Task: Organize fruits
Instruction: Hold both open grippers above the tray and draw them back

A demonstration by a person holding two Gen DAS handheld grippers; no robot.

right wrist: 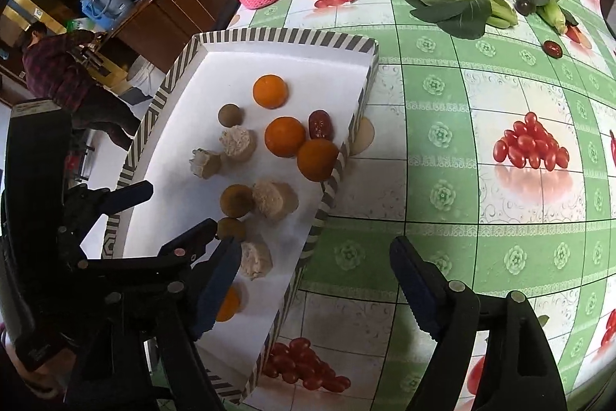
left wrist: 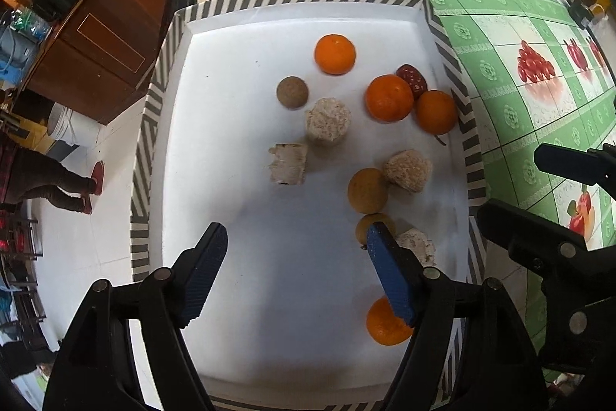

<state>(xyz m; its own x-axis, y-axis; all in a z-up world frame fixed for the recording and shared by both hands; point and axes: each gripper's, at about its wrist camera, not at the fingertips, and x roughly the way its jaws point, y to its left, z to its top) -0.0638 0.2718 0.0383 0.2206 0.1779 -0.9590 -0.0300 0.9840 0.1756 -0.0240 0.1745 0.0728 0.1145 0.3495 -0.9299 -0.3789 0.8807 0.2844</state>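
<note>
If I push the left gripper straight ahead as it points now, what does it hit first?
Probably bare white floor of the striped-rim tray: the open left gripper points there, and the pale cut chunk is the first item beyond, though depth is unclear.

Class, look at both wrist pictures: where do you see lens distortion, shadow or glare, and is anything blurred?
Left wrist view: the striped tray rim bows outward and black corners vignette the frame; the open left gripper casts a soft shadow on the white floor. Right wrist view: the tablecloth grid curves strongly and shows pale glare; the oranges stay sharp, the frame's edges soften.
</note>
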